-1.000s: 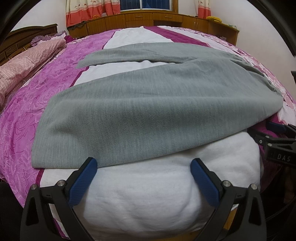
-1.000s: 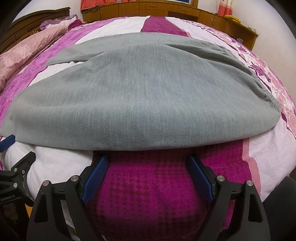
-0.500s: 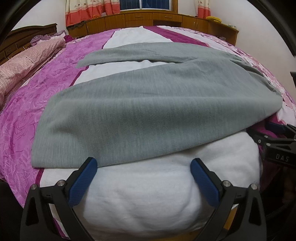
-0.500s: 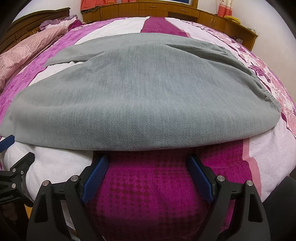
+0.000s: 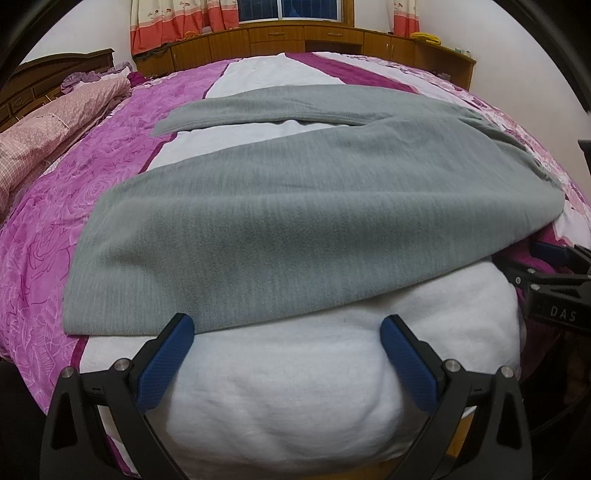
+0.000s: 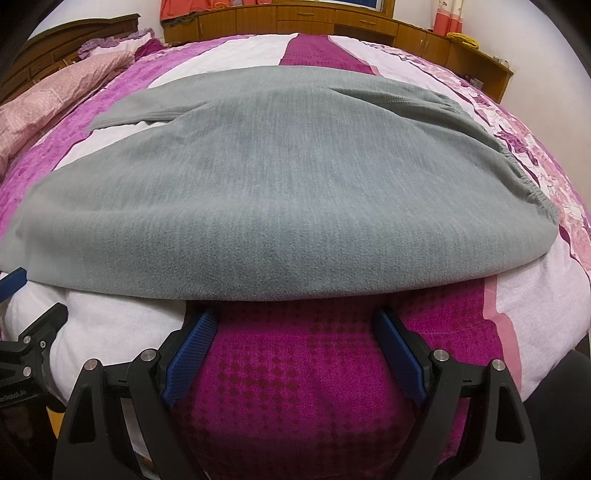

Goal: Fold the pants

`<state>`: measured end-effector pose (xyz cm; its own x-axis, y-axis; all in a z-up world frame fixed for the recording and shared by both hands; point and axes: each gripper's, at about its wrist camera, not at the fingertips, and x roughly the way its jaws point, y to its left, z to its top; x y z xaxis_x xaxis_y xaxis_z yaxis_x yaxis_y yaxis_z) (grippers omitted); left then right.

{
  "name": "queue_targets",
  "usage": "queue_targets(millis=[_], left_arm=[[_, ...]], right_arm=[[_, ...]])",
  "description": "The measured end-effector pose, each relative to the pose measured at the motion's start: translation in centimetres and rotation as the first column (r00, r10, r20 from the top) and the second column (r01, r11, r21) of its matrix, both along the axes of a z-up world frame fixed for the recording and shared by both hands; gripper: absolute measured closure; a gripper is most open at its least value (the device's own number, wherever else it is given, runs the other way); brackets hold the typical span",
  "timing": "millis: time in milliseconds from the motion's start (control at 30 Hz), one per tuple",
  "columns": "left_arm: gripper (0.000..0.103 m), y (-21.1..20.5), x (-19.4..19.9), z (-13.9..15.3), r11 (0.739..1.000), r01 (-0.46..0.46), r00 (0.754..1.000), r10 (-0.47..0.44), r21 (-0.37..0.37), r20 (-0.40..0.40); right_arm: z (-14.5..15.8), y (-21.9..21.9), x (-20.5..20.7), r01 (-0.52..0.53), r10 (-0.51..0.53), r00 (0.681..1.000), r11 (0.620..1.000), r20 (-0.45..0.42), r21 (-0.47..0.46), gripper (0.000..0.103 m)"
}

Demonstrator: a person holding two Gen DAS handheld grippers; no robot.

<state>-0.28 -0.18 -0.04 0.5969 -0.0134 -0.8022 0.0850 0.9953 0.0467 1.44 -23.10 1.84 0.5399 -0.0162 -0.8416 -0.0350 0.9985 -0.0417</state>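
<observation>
Here there is one pair of grey pants [image 5: 314, 229] and two grippers. The pants lie spread flat on the bed [image 5: 55, 240], across its near edge, on a bedspread [image 6: 314, 369] striped in magenta, white and pink rose print. They are of soft, fleecy knit with a faint ribbed grain. Two legs run toward the left — the nearer one broad and flat, the farther one narrower, with a wedge of white stripe showing between them. The gathered elastic waistband [image 6: 532, 192] sits at the right. The left gripper [image 5: 286, 332] hovers at the near hem of the closer leg, its jaws spread wide with blue pads, one pad tip just at the cloth's edge, nothing pinched. The right gripper [image 6: 295, 325] stands likewise with jaws spread wide, over the magenta stripe just below the pants' near edge, holding nothing. One pink quilt [image 5: 48, 133] is bunched at the far left by the wooden headboard [image 5: 55, 74], and wooden cabinets [image 5: 295, 40] line the far wall under curtains [image 5: 177, 22].
</observation>
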Motion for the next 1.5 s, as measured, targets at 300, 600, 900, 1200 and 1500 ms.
queue_targets(millis=[300,600,900,1200,1500], left_arm=[[0.001,-0.02,0.00,-0.01,1.000,0.000,1.000,0.000,0.000,0.001],[0.001,-0.02,0.03,-0.04,1.000,0.003,1.000,-0.003,0.004,0.001],[0.001,0.05,-0.03,0.01,1.000,0.008,1.000,-0.008,0.007,0.007],[0.000,0.01,0.04,0.01,1.000,0.005,1.000,-0.005,0.011,0.013],[0.000,-0.04,0.30,-0.04,1.000,0.000,1.000,0.000,0.005,0.015]], right_arm=[[0.02,-0.03,-0.01,-0.001,0.001,1.000,1.000,0.000,-0.001,0.021],[0.04,-0.07,-0.07,-0.003,0.003,1.000,1.000,0.004,-0.005,0.021],[0.06,-0.11,-0.02,-0.002,0.002,1.000,1.000,0.003,-0.002,0.020],[0.12,0.03,0.03,0.000,0.000,1.000,1.000,0.004,-0.003,0.019],[0.21,0.16,0.15,0.003,-0.003,1.000,1.000,0.006,-0.005,0.017]])
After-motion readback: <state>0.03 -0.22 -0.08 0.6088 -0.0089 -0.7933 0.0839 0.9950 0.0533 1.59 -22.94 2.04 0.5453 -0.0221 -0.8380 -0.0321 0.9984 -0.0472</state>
